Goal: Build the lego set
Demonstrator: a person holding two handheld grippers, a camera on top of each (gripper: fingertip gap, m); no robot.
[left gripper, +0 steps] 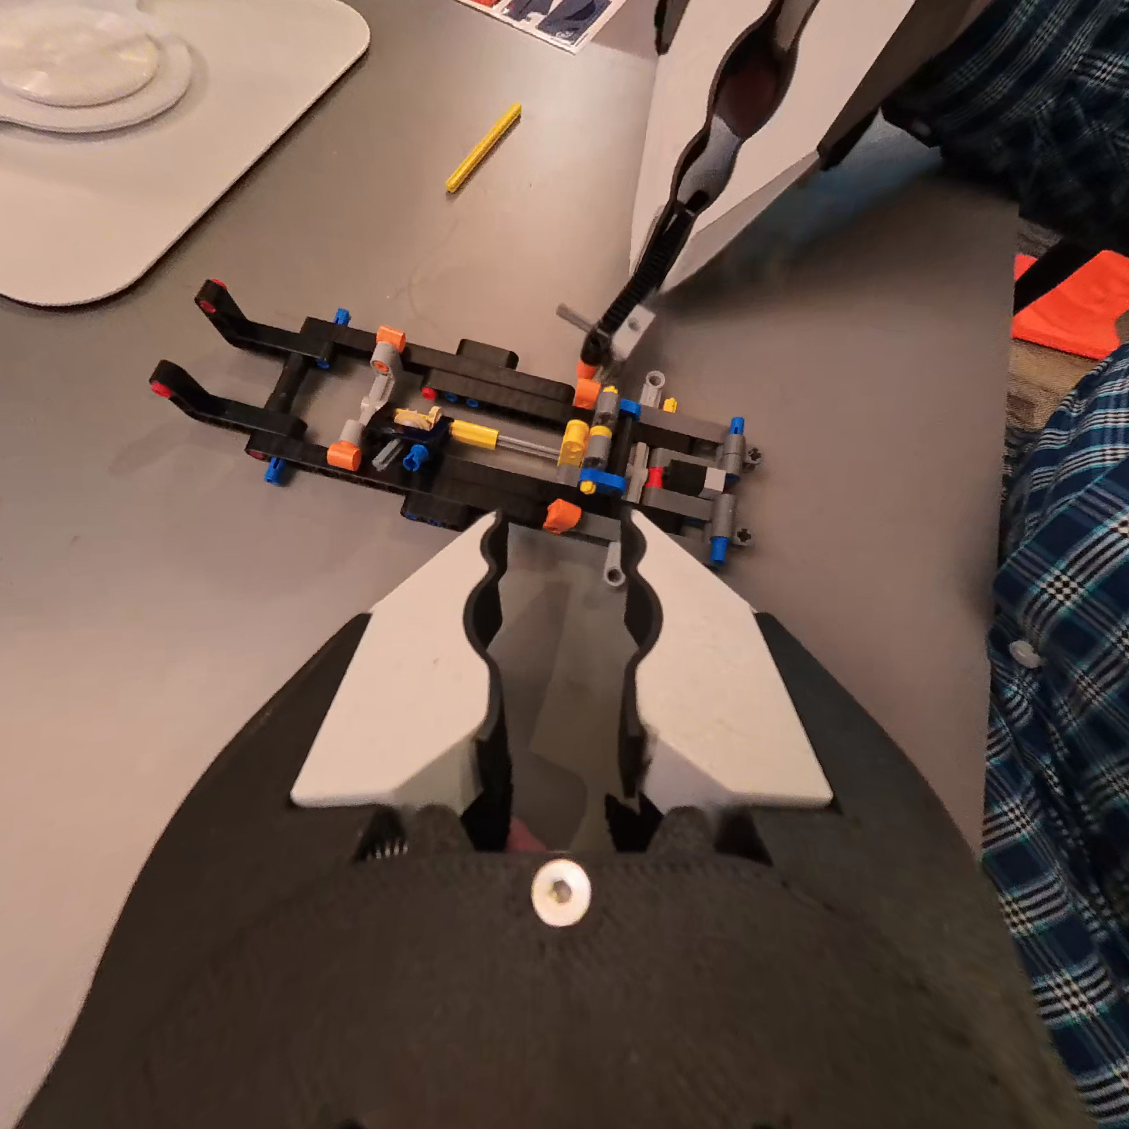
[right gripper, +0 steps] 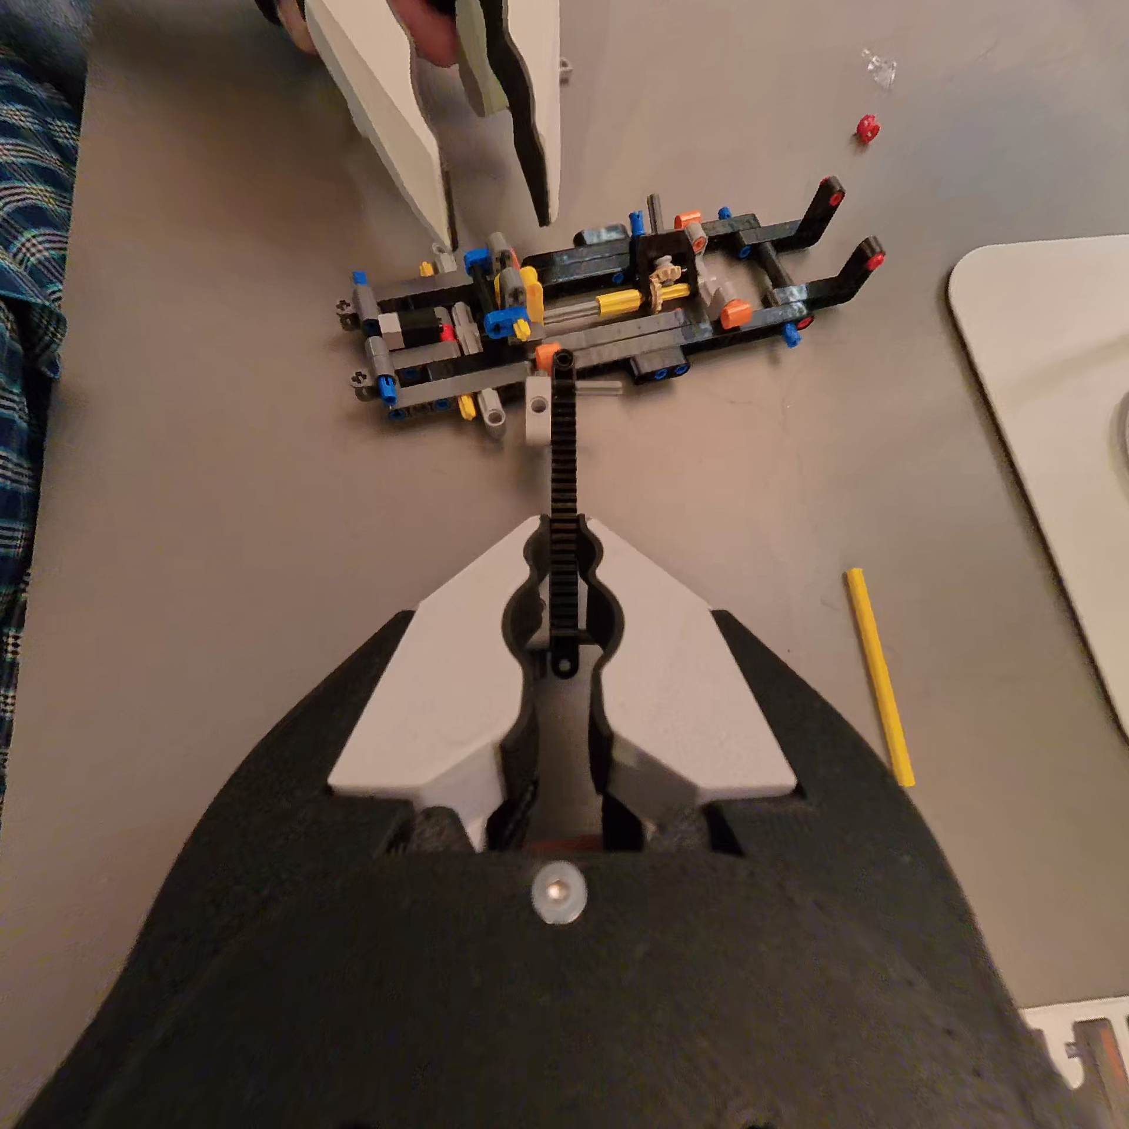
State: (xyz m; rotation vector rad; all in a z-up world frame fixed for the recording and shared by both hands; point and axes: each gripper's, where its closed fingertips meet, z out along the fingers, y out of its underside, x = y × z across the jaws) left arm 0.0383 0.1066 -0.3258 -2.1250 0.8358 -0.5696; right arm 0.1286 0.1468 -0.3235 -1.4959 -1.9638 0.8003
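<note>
The right gripper (right gripper: 563, 537) is pinching a black toothed plastic rack (right gripper: 563, 489) between narrow jaws, the rack's long axis running straight ahead of them, its far eyelet meeting an orange connector (right gripper: 545, 354) on the near rail of the black-and-grey beam chassis (right gripper: 611, 305), which is lying crosswise just beyond. The left gripper (left gripper: 562, 531), jaws parted and empty, is reaching the chassis's opposite rail. Whether the eyelet is actually seated is hard to judge. A loose yellow axle (right gripper: 880, 678) is lying well right of the jaws.
</note>
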